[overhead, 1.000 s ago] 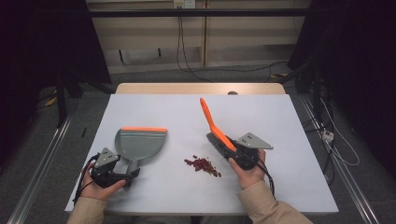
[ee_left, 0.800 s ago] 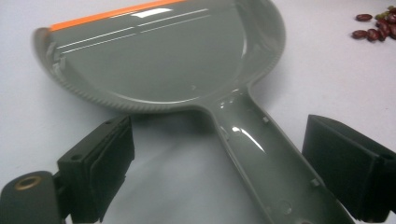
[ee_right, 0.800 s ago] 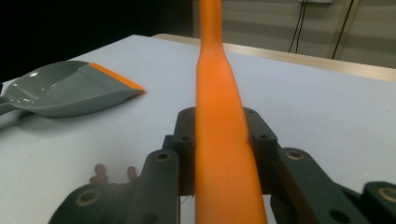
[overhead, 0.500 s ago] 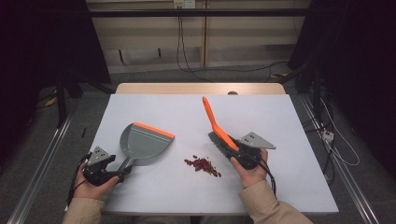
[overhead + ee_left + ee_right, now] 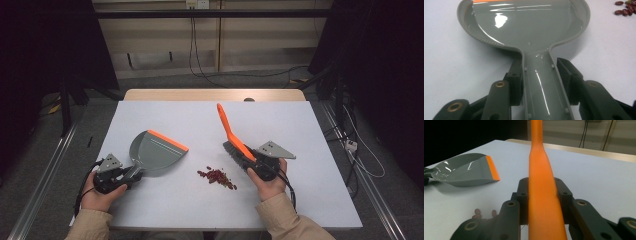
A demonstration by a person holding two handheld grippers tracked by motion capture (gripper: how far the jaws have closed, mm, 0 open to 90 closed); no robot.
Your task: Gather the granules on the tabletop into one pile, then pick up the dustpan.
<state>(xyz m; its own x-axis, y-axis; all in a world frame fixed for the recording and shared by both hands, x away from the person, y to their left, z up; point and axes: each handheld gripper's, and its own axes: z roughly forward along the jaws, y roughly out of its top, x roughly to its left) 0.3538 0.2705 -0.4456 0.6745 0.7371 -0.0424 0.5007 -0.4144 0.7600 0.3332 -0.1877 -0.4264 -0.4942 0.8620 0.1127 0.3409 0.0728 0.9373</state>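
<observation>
A grey dustpan (image 5: 155, 151) with an orange lip lies on the white table (image 5: 310, 125), its mouth turned toward the right. My left gripper (image 5: 131, 175) is shut on the dustpan handle (image 5: 541, 82), one jaw on each side. A small pile of red beans (image 5: 217, 176) lies between the two hands; some beans (image 5: 624, 8) show at the top right of the left gripper view. My right gripper (image 5: 252, 162) is shut on the orange brush handle (image 5: 541, 195), and the brush (image 5: 235, 142) leans up and away with its dark bristles just right of the beans.
Cables run along the floor behind the table (image 5: 200, 65) and at the right side (image 5: 350, 145). Metal rails (image 5: 45, 185) flank the table. The far half of the white surface is bare.
The left gripper has slid toward the left front corner and turned the dustpan, so its orange lip now faces right, toward the beans. The brush and right gripper have barely moved.
</observation>
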